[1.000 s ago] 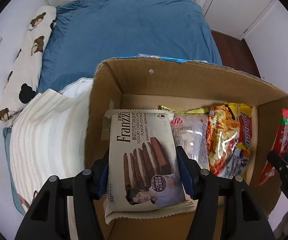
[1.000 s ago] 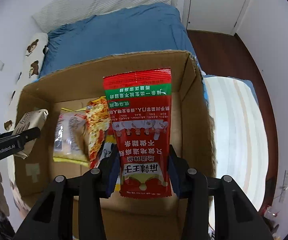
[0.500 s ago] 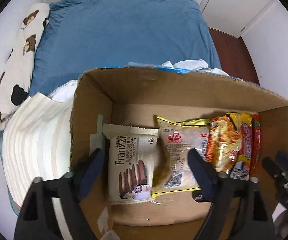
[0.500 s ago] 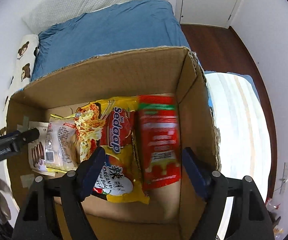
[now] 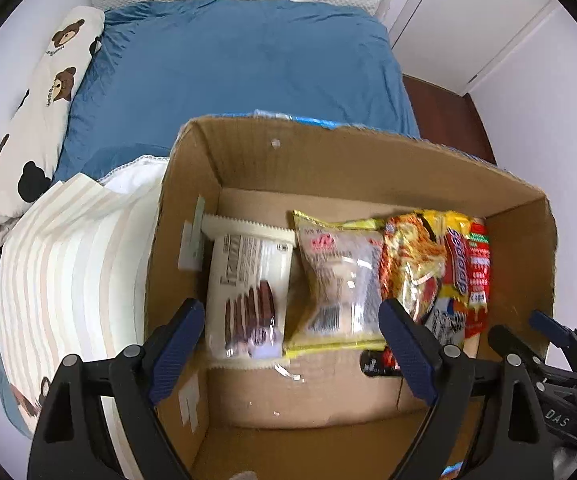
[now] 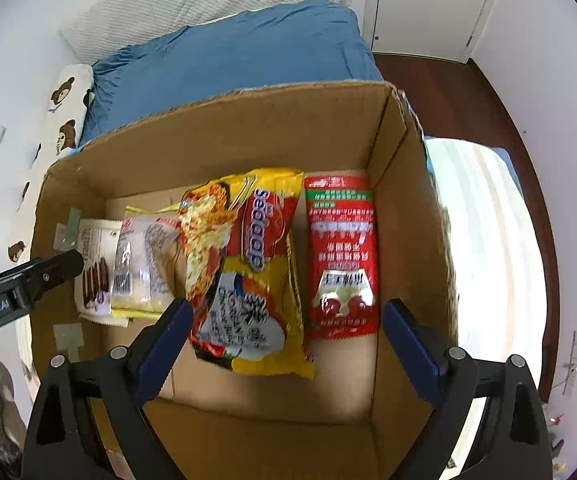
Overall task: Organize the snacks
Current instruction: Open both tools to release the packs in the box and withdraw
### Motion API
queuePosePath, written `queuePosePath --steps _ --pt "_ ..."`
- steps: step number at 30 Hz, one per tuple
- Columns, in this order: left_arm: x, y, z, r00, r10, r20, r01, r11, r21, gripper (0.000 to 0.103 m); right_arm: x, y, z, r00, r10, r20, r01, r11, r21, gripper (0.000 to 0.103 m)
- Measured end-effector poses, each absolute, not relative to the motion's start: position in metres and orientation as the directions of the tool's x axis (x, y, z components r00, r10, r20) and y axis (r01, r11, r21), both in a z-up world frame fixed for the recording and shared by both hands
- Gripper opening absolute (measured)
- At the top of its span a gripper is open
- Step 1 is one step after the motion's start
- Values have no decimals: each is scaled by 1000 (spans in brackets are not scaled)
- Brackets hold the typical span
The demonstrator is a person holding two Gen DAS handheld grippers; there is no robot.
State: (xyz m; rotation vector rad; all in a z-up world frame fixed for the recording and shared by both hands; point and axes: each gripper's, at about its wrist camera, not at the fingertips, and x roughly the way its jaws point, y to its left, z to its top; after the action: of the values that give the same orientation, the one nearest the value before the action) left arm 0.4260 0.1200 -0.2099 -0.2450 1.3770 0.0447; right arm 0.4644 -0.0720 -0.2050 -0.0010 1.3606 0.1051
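Snacks lined up in the box, both grippers empty

Snacks are seen lying flat in 1 row on the floor of the cardboard box [image 6: 224, 128], which sits on a bed with a blue sheet [image 5: 240, 64]. From the left side, the row is made up of a white wafer pack [image 5: 248, 292], a clear bun pack with yellow edges [image 5: 338, 280], a yellow noodle pack [image 6: 244, 272] and a red sachet [image 6: 342, 256]. The noodle pack is laid partly over the bun pack, and something dark is hidden beneath its near end. The red sachet is placed just beside the right wall of the box.

The left gripper [image 5: 292, 344] is held wide apart above the wafer and bun packs, with nothing between its fingers. The right gripper [image 6: 284, 340] is likewise spread wide and empty, above the noodle pack and the sachet.

The row is judged to be close to finished, though more snacks out of view cannot be ruled out. Several risks are foreseen. A finger could be caught on the box rim as a gripper is lifted, so the box might be dragged across the soft bedding. The overlapping noodle pack could be nudged and the row disturbed. Thin, slippery wrappers lying flat would be hard to pinch again if a correction were needed.
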Motion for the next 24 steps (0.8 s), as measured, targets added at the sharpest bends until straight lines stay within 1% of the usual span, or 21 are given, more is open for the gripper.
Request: queuePosePath --steps 3,8,13,24 --pt "410 116 -202 218 -121 -968 -171 972 -160 89 451 -72 -203 217 78 -973 -75 995 63 100" --pt "381 108 -190 271 -106 -957 -155 976 -153 89 430 -71 -194 251 74 -965 -88 995 54 100" --pt "348 103 -175 340 -98 -935 -156 975 -159 89 398 -67 -174 322 82 -943 -115 992 47 100" --pt "269 92 -137 475 -31 -879 -134 985 -108 89 319 -62 -131 461 99 -882 -150 988 32 100"
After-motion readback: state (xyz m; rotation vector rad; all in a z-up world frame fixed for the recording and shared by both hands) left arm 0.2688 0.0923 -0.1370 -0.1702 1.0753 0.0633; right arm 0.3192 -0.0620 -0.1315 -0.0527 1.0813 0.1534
